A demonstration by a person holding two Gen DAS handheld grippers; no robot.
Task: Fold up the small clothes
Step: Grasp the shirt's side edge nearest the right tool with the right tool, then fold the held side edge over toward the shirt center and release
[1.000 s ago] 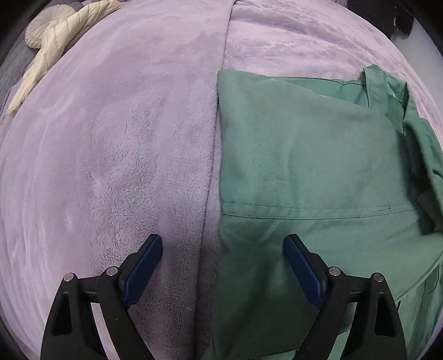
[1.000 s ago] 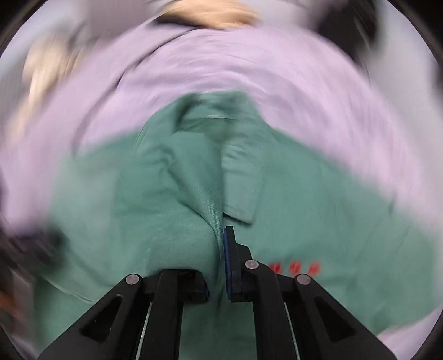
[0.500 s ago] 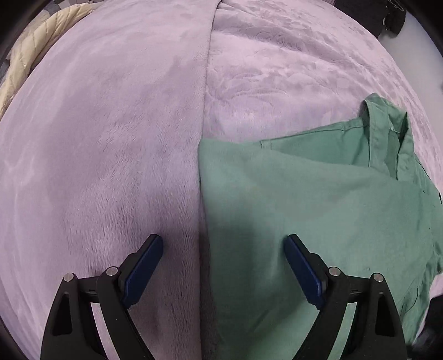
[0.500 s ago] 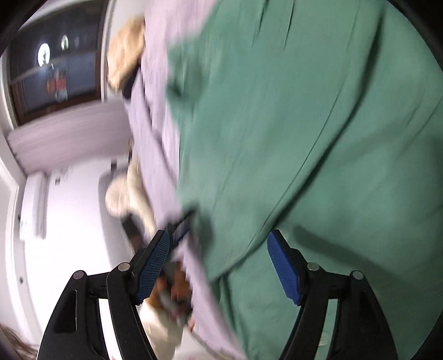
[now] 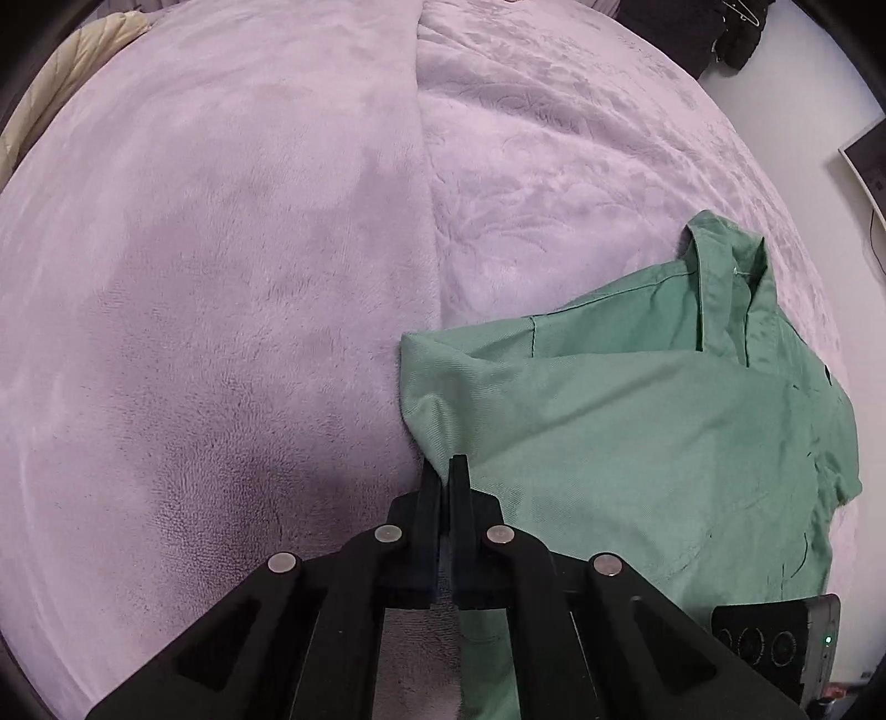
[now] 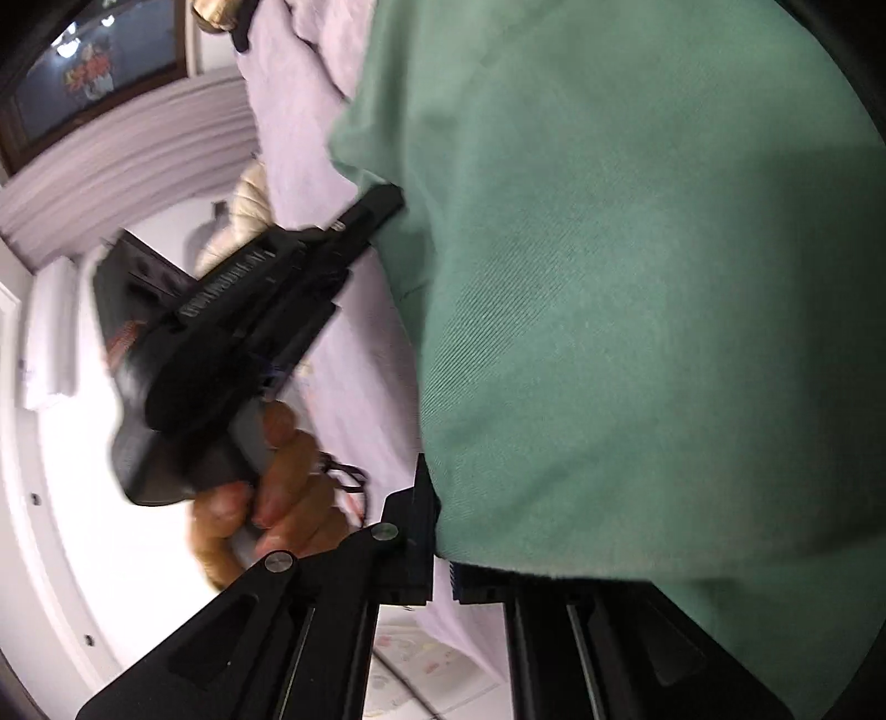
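A green collared shirt [image 5: 637,443] lies on a lilac plush blanket [image 5: 221,277], collar toward the upper right. My left gripper [image 5: 446,471] is shut on the shirt's left edge, and the cloth bunches up just above its tips. In the right wrist view the same shirt [image 6: 637,277] fills the right side and drapes over one finger of my right gripper [image 6: 443,526], which is shut on a fold of it. That view also shows the left gripper [image 6: 277,299], held by a hand [image 6: 288,487], with its tip at the shirt's edge.
A cream quilted item [image 5: 83,55] lies at the blanket's far left corner, and dark things [image 5: 731,27] sit past its far right. A black device with round lenses [image 5: 775,637] is at the lower right. A white wall and a framed picture [image 6: 83,72] lie beyond the bed.
The left jaws, wide apart over the shirt's edge before, have shut on it. The right jaws opened and shut again on the cloth, and the right view has swung sideways.
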